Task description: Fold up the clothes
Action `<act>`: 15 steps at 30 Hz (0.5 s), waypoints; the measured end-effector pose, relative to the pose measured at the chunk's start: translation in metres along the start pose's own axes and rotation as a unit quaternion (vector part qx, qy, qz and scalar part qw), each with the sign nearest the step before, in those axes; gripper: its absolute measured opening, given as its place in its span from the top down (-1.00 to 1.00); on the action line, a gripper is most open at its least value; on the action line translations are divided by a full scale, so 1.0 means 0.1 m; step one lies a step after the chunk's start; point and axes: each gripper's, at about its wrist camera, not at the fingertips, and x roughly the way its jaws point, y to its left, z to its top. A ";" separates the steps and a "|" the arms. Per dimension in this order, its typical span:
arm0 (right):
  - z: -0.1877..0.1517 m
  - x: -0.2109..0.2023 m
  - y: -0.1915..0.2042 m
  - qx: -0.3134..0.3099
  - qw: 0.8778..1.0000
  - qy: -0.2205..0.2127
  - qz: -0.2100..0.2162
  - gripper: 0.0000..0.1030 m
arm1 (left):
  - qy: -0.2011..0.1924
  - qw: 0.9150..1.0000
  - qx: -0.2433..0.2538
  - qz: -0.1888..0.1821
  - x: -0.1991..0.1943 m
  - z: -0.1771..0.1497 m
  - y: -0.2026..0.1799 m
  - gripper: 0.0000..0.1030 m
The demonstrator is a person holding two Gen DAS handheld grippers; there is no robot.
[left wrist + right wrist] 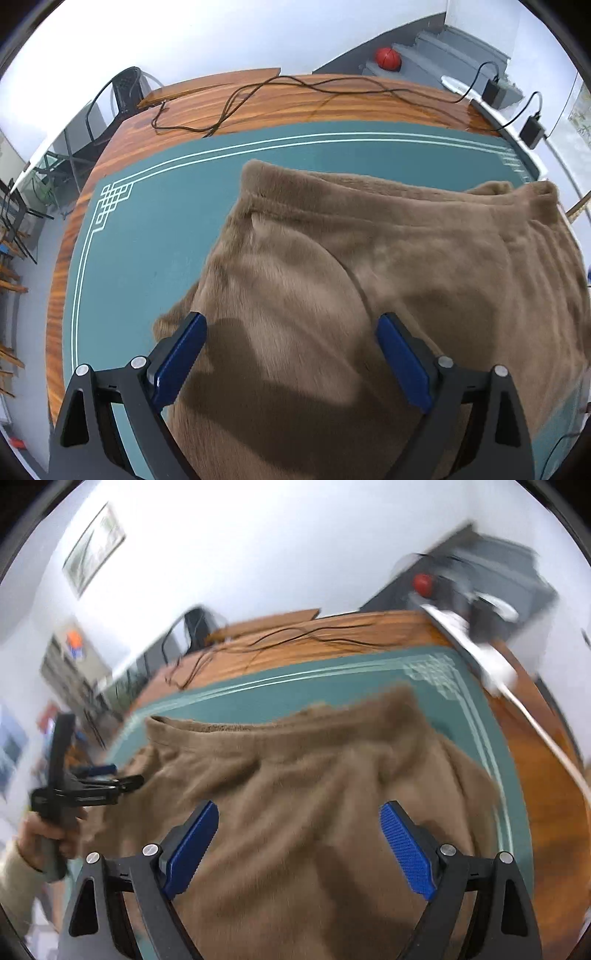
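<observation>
Currently the brown fleece garment (369,280) lies flat on the desk (155,236), waistband at the far edge. Left gripper (291,363) and right gripper (299,847) hover above its near part, both wide, empty.

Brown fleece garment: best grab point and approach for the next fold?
Probably the banded far hem of the brown fleece garment, at its two corners. It lies flat on the green mat, so come from above. Left gripper and right gripper are open, holding nothing.

home-like room, white walls: wooden table (258,107) under a green mat (147,240), loose cable (229,107), framed picture (94,548), grey stairs (436,55) holding a red ball (388,58), chairs (127,88).
</observation>
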 end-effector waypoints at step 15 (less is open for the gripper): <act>-1.30 -0.75 -0.85 0.258 0.965 0.003 0.034 -0.78 | -0.009 0.995 0.087 -0.051 -0.54 -0.30 -0.96 -0.86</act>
